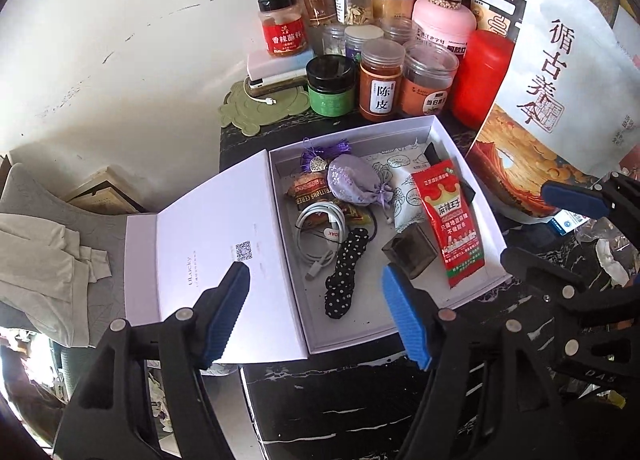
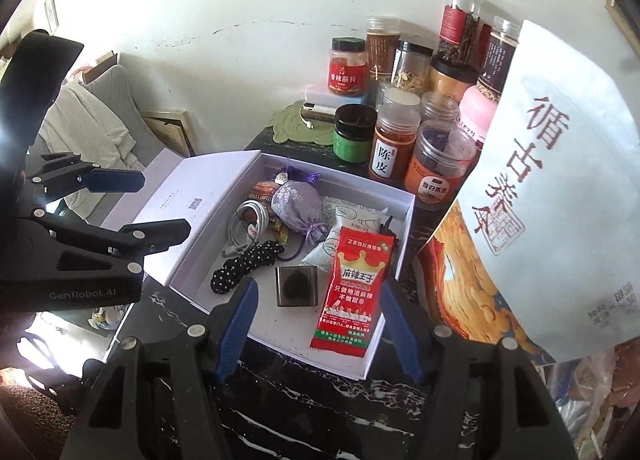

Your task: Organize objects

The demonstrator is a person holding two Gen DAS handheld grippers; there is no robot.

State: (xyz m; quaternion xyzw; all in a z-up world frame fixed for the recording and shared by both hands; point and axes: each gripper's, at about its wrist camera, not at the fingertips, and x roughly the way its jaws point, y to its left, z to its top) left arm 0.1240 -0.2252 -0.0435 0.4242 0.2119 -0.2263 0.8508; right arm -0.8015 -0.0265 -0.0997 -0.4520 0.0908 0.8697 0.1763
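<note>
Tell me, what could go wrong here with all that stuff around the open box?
1. The tall paper bag stands tilted right beside the box; a nudge from the right gripper might tip it.
2. The lid sticks out past the table edge, so pressing on it may flip the box.
3. The jars crowd close behind; a far reach by the left gripper could topple one.

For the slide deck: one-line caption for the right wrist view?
Right gripper open above a white box holding a red snack packet, lavender sachet and coiled cable.
</note>
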